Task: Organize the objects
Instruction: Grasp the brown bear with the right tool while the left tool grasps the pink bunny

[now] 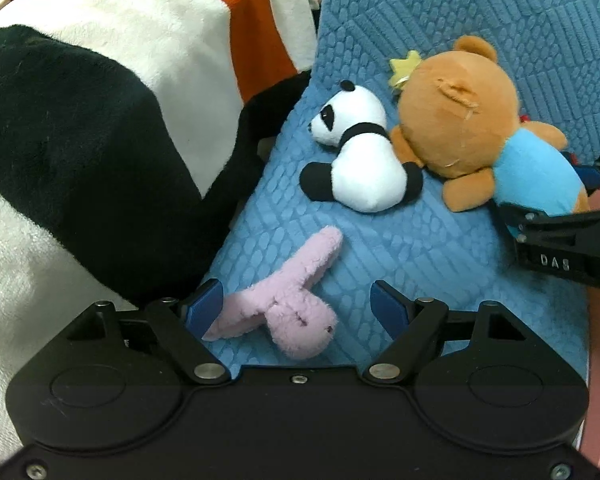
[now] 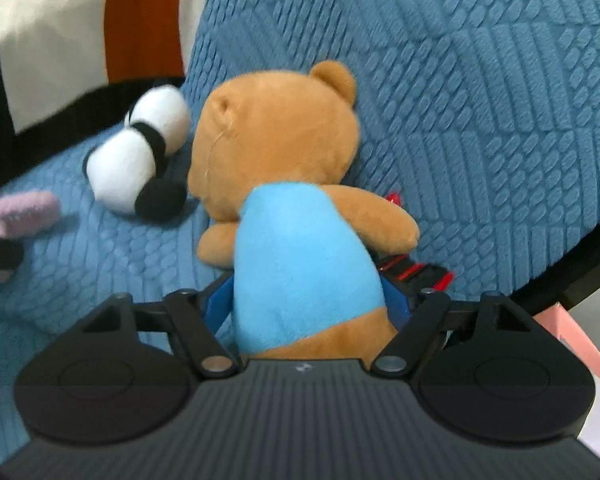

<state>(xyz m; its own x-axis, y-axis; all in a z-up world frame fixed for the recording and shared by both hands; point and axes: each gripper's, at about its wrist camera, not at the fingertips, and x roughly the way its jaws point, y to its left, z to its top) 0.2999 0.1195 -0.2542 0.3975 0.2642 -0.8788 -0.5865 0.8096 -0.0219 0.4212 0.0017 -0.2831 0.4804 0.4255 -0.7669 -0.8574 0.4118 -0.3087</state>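
Your right gripper point(image 2: 308, 300) clasps the bear point(image 2: 300, 256) lengthwise, while your left gripper point(image 1: 296, 304) straddles the pink bunny point(image 1: 296, 320), unclosed.

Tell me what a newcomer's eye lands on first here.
The brown teddy bear in a blue shirt, lying on the blue sofa cover with the right gripper around its body. Beside its head lies a small panda; nearer, a pink bunny sits between the left gripper's fingers.

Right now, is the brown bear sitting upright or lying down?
Lying down. The brown bear lies face down on the blue cushion, head beside the panda.
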